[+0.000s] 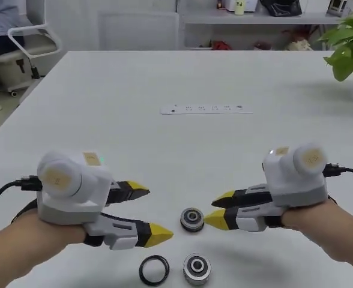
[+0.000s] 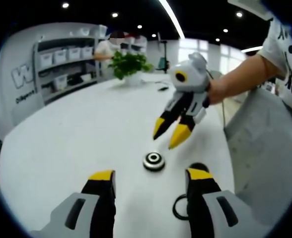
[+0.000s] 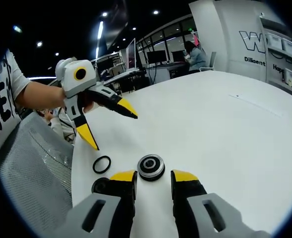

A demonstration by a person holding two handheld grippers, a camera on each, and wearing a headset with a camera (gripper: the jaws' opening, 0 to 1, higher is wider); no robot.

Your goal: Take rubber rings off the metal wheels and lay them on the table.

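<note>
Approach stage: wheel [image 1: 192, 219] lies between left gripper [image 1: 150, 212], jaws spread wide, and right gripper [image 1: 220, 208], jaws slightly parted, both empty. One loose ring [image 1: 154, 269] lies at its 7 o'clock. Next: clamp wheel, peel off its rubber.

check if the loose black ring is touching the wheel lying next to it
Apart. The head view shows a strip of bare table between the ring and the wheel beside it.

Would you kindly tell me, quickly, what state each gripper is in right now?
Left gripper: open, holding nothing.
Right gripper: open, holding nothing.
</note>
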